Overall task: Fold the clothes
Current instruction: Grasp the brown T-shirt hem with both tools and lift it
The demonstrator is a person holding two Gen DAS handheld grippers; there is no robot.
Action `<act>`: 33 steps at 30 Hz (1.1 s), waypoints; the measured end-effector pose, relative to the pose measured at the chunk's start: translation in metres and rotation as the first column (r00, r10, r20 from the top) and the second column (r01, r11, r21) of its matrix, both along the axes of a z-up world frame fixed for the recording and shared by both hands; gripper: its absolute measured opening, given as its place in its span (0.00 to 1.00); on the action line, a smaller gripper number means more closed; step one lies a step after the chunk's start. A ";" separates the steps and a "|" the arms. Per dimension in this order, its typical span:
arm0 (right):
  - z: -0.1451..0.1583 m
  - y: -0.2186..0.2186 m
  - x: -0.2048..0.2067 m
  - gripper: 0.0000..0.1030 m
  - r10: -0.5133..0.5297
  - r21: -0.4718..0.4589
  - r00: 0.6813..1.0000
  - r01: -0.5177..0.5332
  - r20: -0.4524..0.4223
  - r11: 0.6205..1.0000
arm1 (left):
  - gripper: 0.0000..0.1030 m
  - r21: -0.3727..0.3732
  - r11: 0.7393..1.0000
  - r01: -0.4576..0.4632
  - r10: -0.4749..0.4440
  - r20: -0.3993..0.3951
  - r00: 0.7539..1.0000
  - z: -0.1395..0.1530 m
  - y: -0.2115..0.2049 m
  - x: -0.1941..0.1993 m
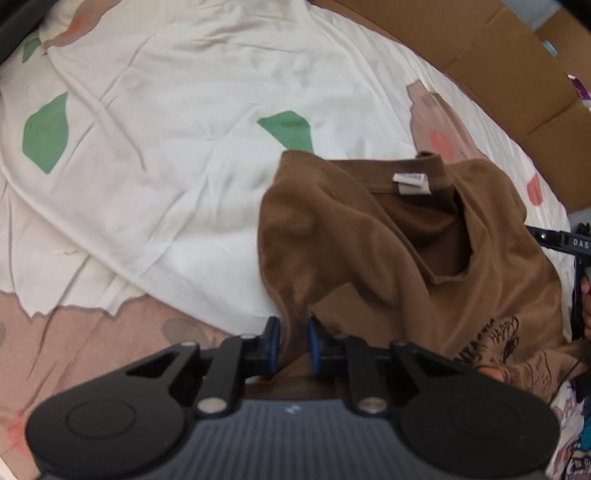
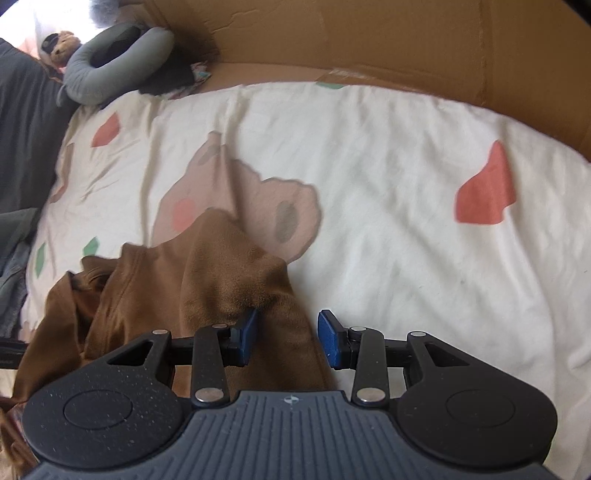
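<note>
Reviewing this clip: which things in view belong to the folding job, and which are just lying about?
Part of the job:
brown T-shirt
left claw, shut on the shirt's fabric
right claw, open around a fold of the shirt
patterned bedsheet as work surface

Just lying about:
cardboard
grey ring pillow
stuffed toy

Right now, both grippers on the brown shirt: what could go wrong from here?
1. The right gripper stands open with brown shirt fabric only lying between its pads; if it lifts now, that side would likely stay down.
2. The left gripper pinches a bunched ridge, probably several layers, so pulling may drag the whole heap rather than one edge.
3. The shirt lies crumpled, collar label exposed, sleeve folded over; folding without flattening may lock in creases.
</note>
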State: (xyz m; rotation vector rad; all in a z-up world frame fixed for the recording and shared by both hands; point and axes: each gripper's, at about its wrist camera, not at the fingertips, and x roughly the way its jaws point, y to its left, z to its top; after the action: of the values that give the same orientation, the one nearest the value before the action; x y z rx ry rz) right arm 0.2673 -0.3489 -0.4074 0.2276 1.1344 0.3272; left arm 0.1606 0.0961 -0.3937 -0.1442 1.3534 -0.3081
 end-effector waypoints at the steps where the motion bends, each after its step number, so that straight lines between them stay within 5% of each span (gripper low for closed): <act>1: -0.001 0.002 -0.001 0.42 0.008 0.006 1.000 -0.008 -0.006 1.000 | 0.10 -0.002 1.000 0.003 -0.003 -0.001 1.000 0.000 0.000 0.000; 7: -0.001 0.015 -0.008 0.39 0.053 0.017 0.999 -0.052 -0.012 0.998 | 0.04 0.043 0.999 0.025 -0.027 0.040 0.999 0.007 -0.003 0.000; 10: 0.004 0.015 -0.014 0.09 0.059 0.012 0.998 -0.059 0.011 0.998 | 0.03 0.085 0.996 0.021 -0.027 0.066 0.997 0.015 -0.003 0.003; 24: 0.050 -0.052 -0.036 0.05 -0.117 -0.030 0.979 0.124 0.164 0.992 | 0.03 0.259 0.964 0.062 -0.114 0.191 0.975 0.069 -0.008 0.040; 33: 0.073 -0.069 -0.037 0.05 -0.164 -0.085 0.953 0.191 0.254 0.978 | 0.03 0.360 0.924 0.131 -0.248 0.303 0.920 0.105 -0.033 0.079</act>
State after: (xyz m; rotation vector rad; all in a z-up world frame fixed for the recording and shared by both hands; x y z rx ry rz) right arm 0.2306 -0.4184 -0.3346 0.1855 0.8759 0.1285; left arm 0.2393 0.0626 -0.2891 0.3183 1.0521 -0.2501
